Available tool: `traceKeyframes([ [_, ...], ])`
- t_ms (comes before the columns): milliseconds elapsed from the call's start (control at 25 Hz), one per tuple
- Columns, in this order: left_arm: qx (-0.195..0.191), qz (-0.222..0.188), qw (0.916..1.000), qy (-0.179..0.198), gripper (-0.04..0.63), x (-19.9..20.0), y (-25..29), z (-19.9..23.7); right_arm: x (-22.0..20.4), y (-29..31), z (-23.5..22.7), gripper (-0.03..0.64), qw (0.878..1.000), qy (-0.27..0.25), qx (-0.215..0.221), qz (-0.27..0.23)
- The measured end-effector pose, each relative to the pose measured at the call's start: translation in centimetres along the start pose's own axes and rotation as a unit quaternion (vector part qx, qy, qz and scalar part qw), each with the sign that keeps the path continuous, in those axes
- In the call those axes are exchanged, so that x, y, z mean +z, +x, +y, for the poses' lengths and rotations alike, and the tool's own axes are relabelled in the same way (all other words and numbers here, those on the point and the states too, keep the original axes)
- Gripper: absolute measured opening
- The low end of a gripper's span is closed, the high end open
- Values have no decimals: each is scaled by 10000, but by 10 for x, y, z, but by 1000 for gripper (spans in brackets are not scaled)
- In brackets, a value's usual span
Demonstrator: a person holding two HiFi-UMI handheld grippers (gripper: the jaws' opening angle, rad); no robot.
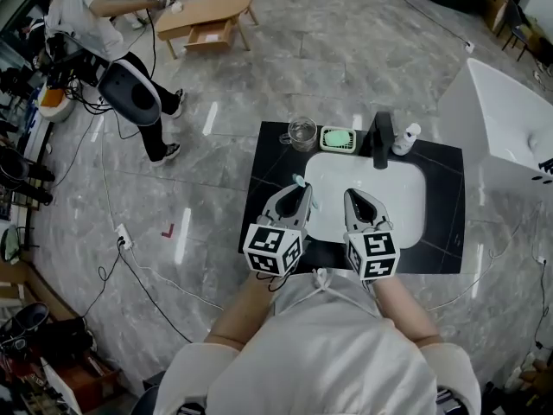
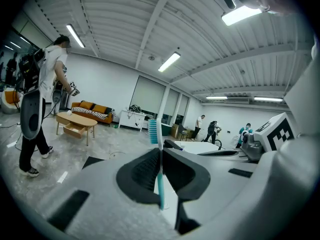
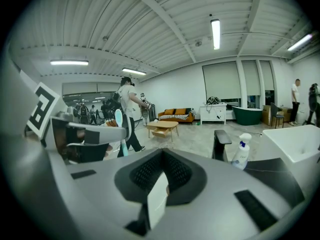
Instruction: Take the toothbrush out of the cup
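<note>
A teal and white toothbrush (image 2: pixel 160 176) stands upright between the jaws of my left gripper (image 2: pixel 161 151), which is shut on its handle. The bristle head (image 2: pixel 154 131) rises above the jaws. In the head view the left gripper (image 1: pixel 300 188) hovers over the left edge of the white sink (image 1: pixel 406 199), with the toothbrush head (image 1: pixel 299 181) poking out at its tip. The empty glass cup (image 1: pixel 302 132) stands on the black counter (image 1: pixel 268 158) behind it, apart from the brush. My right gripper (image 1: pixel 354 195) hangs beside it over the sink, shut on nothing. In the right gripper view the toothbrush (image 3: pixel 119 120) shows at the left.
A green soap dish (image 1: pixel 338 139), a black faucet (image 1: pixel 381 141) and a white spray bottle (image 1: pixel 406 138) line the back of the counter. A white tub (image 1: pixel 505 119) stands to the right. A person (image 1: pixel 112 50) works near a wooden table (image 1: pixel 207 14) far behind.
</note>
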State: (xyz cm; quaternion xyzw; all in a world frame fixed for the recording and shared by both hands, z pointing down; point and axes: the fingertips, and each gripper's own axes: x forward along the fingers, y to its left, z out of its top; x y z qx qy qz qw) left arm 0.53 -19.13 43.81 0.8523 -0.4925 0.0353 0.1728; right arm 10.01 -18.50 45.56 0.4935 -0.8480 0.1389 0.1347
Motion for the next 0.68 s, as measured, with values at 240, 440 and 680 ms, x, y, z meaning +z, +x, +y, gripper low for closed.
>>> traceKeyframes([
  [240, -20, 33, 10000, -8, 31, -1, 4, 0, -1, 3, -3, 26, 10000, 6, -6, -4],
  [440, -48, 67, 10000, -25, 31, -2, 8, 1, -1, 6, -4, 26, 10000, 22, -12, 24],
  [680, -125, 87, 9999, -25, 31, -1, 14, 3, 0, 12, -5, 26, 10000, -5, 3, 41],
])
